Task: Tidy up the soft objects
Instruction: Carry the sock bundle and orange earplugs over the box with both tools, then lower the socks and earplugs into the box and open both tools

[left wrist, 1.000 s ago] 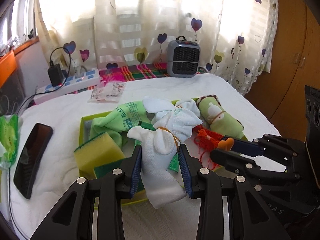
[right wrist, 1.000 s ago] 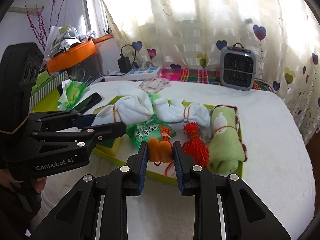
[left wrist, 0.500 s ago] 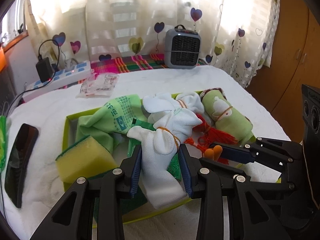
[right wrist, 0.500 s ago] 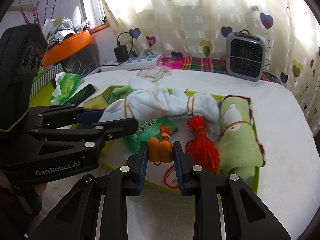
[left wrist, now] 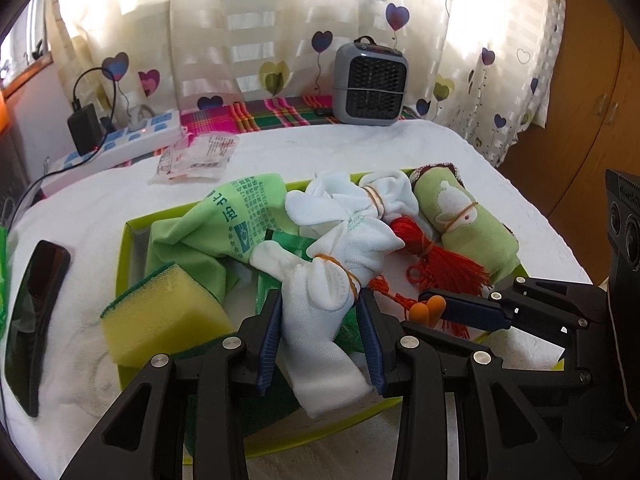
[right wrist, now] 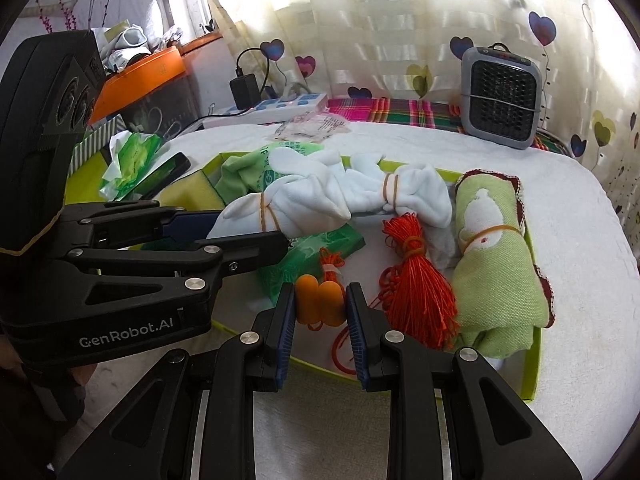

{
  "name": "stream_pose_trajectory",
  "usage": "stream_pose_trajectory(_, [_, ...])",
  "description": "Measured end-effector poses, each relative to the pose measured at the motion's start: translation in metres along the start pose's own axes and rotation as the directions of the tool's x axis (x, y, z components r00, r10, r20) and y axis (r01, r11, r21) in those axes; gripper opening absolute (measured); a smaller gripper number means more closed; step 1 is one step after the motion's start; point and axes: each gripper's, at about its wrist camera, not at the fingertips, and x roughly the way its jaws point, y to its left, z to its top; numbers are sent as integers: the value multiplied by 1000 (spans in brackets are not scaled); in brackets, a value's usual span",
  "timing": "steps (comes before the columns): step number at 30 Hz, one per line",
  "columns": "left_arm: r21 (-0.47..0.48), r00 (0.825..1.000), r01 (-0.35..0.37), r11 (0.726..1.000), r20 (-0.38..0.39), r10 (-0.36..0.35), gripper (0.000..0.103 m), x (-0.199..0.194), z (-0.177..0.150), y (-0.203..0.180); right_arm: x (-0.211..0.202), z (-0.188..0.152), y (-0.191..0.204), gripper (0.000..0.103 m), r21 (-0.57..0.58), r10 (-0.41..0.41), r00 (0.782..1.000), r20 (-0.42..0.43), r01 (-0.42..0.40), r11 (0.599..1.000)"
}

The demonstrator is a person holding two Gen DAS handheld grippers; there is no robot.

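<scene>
My left gripper (left wrist: 322,312) is shut on a white sock bundle (left wrist: 324,280) bound with a rubber band, over the lime green tray (left wrist: 127,236). My right gripper (right wrist: 320,300) is shut on a pair of orange earplugs (right wrist: 320,298) above the tray's front (right wrist: 532,364). In the tray lie a second white bundle (right wrist: 396,192), a red tassel (right wrist: 420,284), a rolled green towel (right wrist: 496,256), a yellow sponge (left wrist: 160,316), a green cloth (left wrist: 224,232) and a green packet (right wrist: 308,256).
A black phone (left wrist: 36,304) lies left of the tray on the white cloth. A power strip (left wrist: 120,140), a plastic packet (left wrist: 196,156) and a grey heater (left wrist: 370,80) stand at the back. A green tissue pack (right wrist: 132,160) and an orange shelf (right wrist: 140,76) are at left.
Both grippers have moved forward and lower over the tray with their loads still held. The tray and its contents look nearer in both views.
</scene>
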Motion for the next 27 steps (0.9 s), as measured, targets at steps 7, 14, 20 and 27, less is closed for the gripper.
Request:
stream_pose_trajectory(7, [2, 1000, -3, 1000, -3, 3, 35, 1, -1, 0, 0, 0, 0, 26, 7, 4, 1000, 1, -4, 1000])
stream_pose_trajectory(14, [-1, 1000, -2, 1000, -3, 2, 37, 1, 0, 0, 0, 0, 0, 26, 5, 2, 1000, 2, -2, 1000])
stream_pose_trajectory(20, [0, 1000, -2, 1000, -4, 2, 38, 1, 0, 0, -2, 0, -1, 30, 4, -5, 1000, 7, 5, 1000])
stream_pose_trajectory(27, [-1, 1000, -4, 1000, -3, 4, 42, 1, -1, 0, -5, -2, -2, 41, 16, -2, 1000, 17, 2, 1000])
